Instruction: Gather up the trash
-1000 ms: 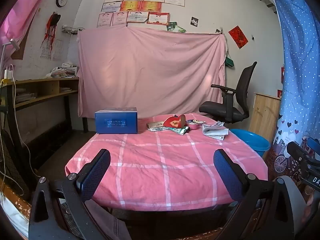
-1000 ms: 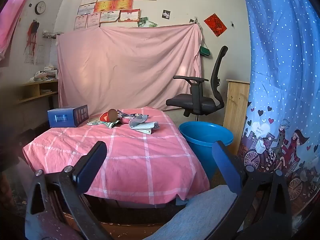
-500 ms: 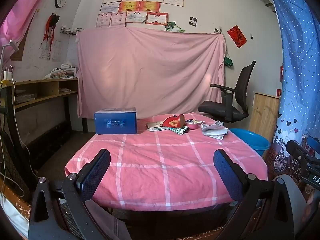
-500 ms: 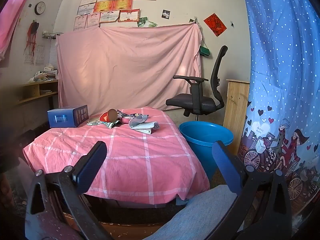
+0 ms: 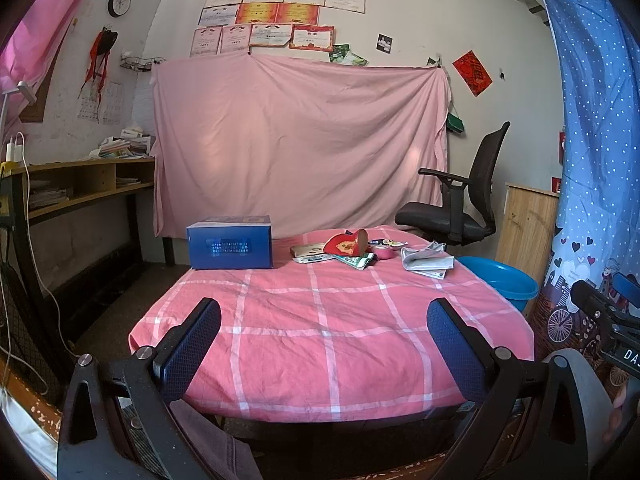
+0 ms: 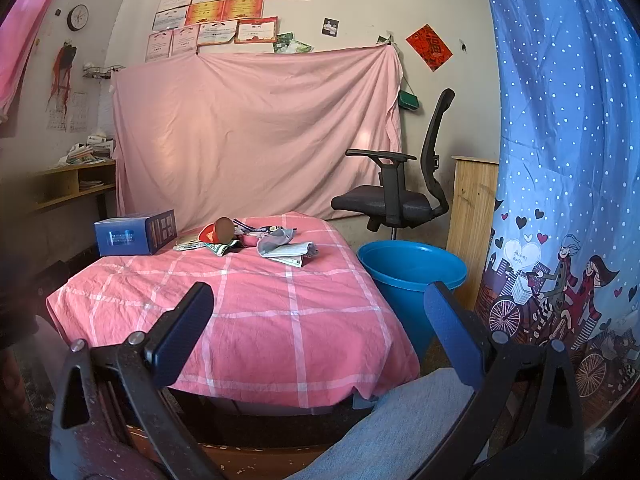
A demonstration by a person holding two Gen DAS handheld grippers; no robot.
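Pink sheet [image 5: 300, 144] hangs across back wall w/ certificates [image 5: 280, 12] above (clock [image 5: 119, 3] top left). Black office chair [image 5: 460, 200] stands at right, wooden shelf [image 5: 80, 184] at left, blue dotted curtain [image 6: 560, 120] nearby.

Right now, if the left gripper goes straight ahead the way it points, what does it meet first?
Probably the pink checked tablecloth: the left gripper, open and empty, points over its near part. The wrappers lie further back; depth is uncertain.
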